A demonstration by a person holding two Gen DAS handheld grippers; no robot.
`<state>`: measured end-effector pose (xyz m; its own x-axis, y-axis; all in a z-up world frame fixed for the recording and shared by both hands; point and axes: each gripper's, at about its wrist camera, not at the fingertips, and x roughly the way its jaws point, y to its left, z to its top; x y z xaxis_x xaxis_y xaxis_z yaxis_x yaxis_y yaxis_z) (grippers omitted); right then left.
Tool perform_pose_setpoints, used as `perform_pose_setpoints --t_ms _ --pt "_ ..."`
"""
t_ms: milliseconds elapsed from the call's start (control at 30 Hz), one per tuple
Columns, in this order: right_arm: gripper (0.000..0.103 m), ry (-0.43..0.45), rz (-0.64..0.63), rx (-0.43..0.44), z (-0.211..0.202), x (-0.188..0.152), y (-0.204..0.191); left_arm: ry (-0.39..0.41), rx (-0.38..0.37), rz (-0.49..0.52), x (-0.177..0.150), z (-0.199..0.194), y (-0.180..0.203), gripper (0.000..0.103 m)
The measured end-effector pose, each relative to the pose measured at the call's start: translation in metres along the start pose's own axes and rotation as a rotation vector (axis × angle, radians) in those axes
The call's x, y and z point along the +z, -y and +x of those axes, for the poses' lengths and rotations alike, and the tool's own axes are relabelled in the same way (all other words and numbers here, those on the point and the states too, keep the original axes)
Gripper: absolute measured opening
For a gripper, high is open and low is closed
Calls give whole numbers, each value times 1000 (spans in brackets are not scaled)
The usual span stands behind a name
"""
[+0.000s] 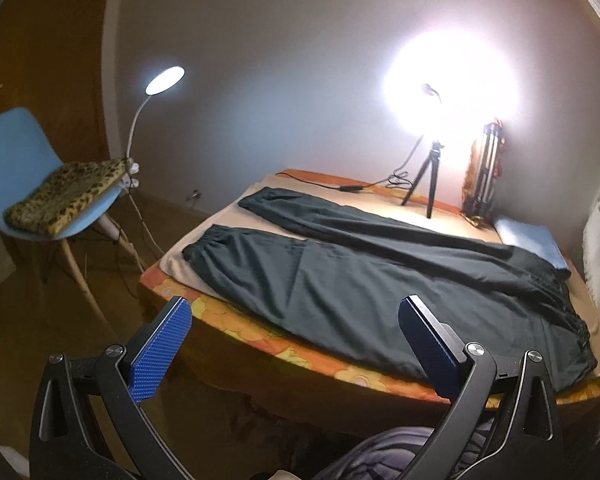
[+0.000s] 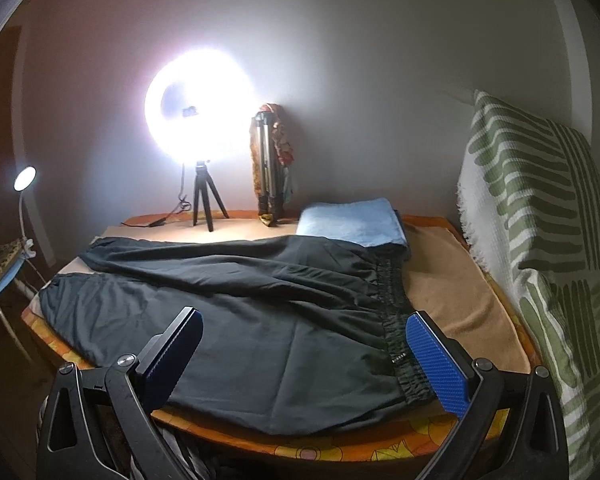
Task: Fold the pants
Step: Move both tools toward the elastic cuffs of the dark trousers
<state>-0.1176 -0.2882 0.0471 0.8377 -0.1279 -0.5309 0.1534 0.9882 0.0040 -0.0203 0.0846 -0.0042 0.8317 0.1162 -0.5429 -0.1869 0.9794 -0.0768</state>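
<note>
Dark pants (image 1: pixel 360 272) lie spread flat on a tan cloth over the table (image 1: pixel 260 340), legs apart and pointing left, elastic waistband (image 2: pixel 392 320) at the right. My left gripper (image 1: pixel 296 320) hovers open in front of the table's near edge, below the near leg, with nothing between its blue pads. My right gripper (image 2: pixel 304 332) is open too, held above the near hip part of the pants (image 2: pixel 260 320); its right finger (image 2: pixel 436 360) overlaps the waistband in view. I cannot tell whether it touches the fabric.
A bright ring light on a small tripod (image 2: pixel 204 200) and a folded tripod (image 2: pixel 268 168) stand at the table's back. A folded blue towel (image 2: pixel 352 222) lies beyond the waistband. A green-striped cushion (image 2: pixel 540 220) is at right. A blue chair (image 1: pixel 28 168) with a lamp stands left.
</note>
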Motion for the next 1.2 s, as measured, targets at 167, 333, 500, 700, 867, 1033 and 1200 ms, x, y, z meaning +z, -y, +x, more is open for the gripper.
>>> perform_pose_setpoints --t_ms 167,333,500,700,867,1033,1200 --pt "103 17 -13 28 -1 3 6 0 25 -13 3 3 -20 103" --pt "103 30 -41 39 -1 7 8 -6 40 -26 8 7 -36 102" --pt "103 40 -60 54 2 15 3 -11 43 -39 16 16 -50 102" --pt "103 38 -95 84 18 27 -11 -23 33 -25 27 34 -53 102" --pt "103 44 -138 112 43 44 -28 -40 16 -22 39 59 -52 102" --pt "103 41 -208 148 79 64 -48 -56 -2 -6 50 89 -44 102" --pt "103 -34 -226 215 137 92 -65 -82 -13 11 63 129 -32 102"
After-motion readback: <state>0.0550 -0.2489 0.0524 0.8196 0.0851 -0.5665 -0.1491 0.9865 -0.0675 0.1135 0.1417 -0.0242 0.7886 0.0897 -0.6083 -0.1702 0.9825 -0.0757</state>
